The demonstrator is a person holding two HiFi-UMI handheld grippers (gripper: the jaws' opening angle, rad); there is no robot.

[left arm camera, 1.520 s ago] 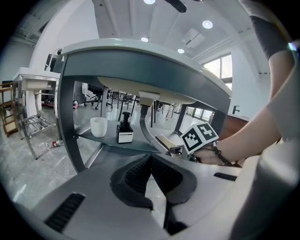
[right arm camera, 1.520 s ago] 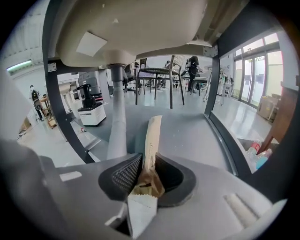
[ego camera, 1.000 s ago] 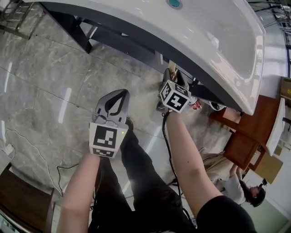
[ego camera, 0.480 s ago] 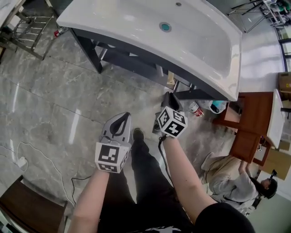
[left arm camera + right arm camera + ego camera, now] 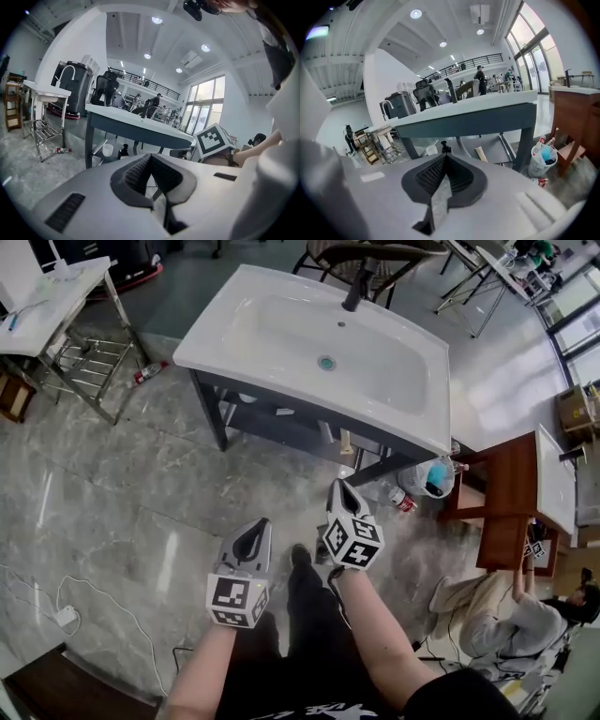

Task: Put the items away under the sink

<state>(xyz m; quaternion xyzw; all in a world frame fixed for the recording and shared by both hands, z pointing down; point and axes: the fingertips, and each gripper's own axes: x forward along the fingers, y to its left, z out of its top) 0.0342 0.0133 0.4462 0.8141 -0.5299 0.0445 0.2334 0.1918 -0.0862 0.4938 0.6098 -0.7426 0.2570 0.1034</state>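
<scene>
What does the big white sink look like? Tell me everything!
The sink is a wide, shallow white basin, smooth and shiny like ceramic, and its bowl is empty. A round greenish drain sits in the middle, and a black tap stands at the back edge. The sink lies level on a dark frame with thin legs, which stands on the grey stone floor. A low shelf underneath holds a few small things.
</scene>
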